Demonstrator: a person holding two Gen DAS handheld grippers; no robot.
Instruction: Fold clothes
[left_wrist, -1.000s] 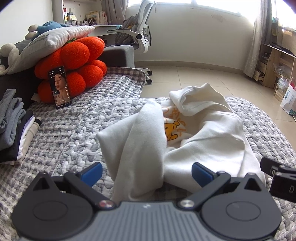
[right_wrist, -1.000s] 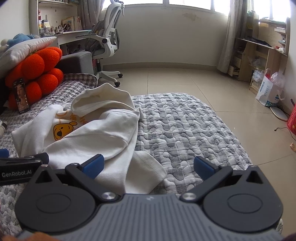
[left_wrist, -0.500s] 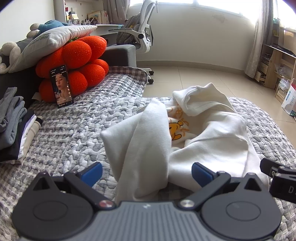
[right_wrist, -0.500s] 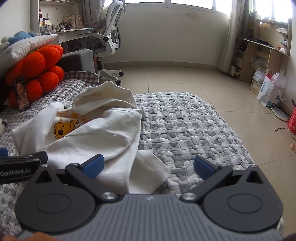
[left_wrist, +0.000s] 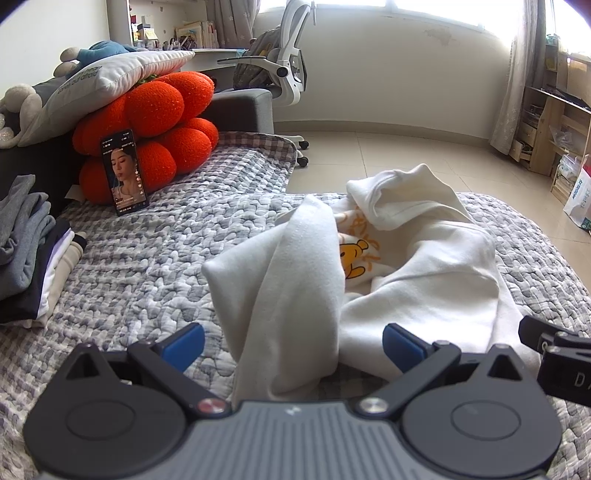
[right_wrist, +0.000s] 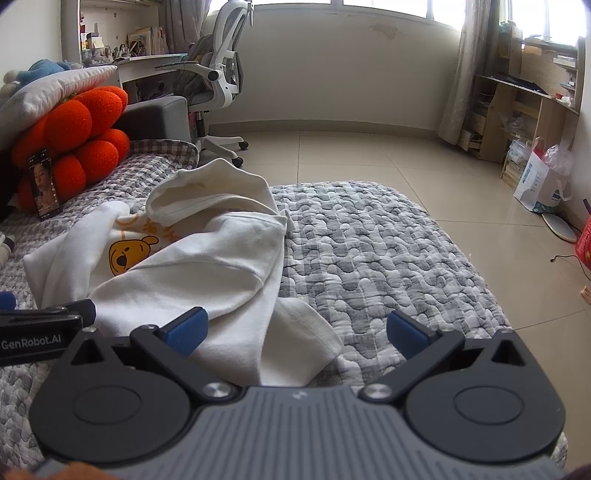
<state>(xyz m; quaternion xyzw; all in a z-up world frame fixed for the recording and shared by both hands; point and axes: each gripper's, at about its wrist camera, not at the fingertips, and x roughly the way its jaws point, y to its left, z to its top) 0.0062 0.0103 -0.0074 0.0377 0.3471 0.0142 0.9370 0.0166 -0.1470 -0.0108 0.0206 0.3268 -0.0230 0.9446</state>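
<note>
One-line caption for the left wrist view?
Open left hand-held gripper facing a crumpled cream bear-print sweatshirt on a grey-and-white quilted bed cover.

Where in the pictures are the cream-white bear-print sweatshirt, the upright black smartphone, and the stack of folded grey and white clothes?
Cream-white bear-print sweatshirt (right_wrist: 207, 266): right wrist view, on its smooth upper fold.
Upright black smartphone (left_wrist: 124, 171): left wrist view, on the middle of its lit screen.
Stack of folded grey and white clothes (left_wrist: 26, 254): left wrist view, on the grey upper layers.

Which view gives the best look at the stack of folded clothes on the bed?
The left wrist view. The stack of folded clothes shows there at the left edge, grey pieces on top of dark and pale ones, resting on the quilt. The right wrist view shows only a sliver at its left edge, too little to identify.
</note>
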